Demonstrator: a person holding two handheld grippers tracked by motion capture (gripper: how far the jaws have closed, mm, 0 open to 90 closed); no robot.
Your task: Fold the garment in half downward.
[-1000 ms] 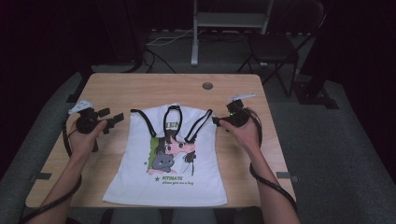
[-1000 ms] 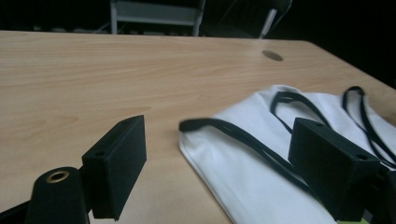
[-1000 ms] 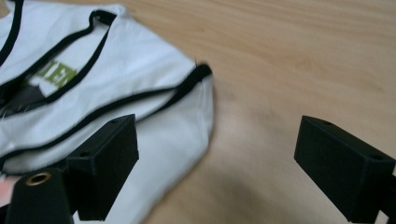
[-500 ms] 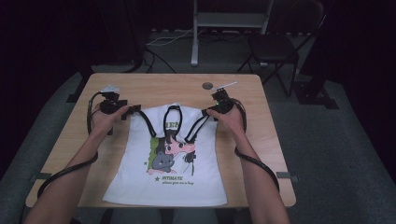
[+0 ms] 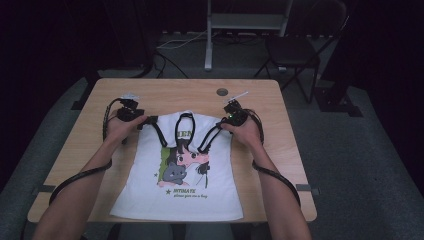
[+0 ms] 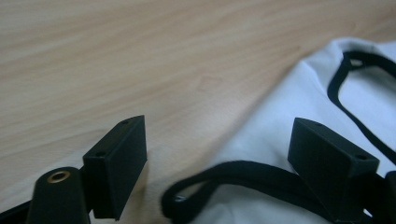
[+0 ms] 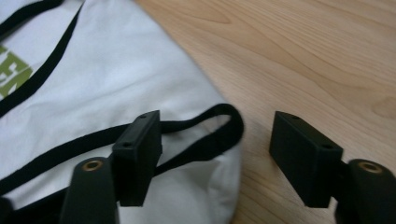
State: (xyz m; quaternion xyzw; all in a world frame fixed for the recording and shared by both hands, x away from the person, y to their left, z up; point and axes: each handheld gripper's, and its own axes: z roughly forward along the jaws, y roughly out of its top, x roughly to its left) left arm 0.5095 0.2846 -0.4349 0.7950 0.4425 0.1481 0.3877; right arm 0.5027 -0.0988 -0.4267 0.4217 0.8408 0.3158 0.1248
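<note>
Between each gripper's parted jaws lies a black-trimmed shoulder strap of the white printed sleeveless cotton top [image 5: 175, 180], spread flat on the pale wooden table [image 5: 280, 125]. Left gripper [image 6: 217, 161] and right gripper [image 7: 215, 156] have been closing; neither grips yet, so lifting remains.

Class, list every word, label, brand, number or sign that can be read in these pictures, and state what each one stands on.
"INTIMATE": green print low on the white shirt, under the cartoon picture.
Second line beneath it: small script, too blurred to read.
Green block with pale letters below the shirt's neckline: too blurred to read.
Green letter shapes at the edge of the right gripper view: cut off, unreadable.
Wooden table: no writing visible.
</note>
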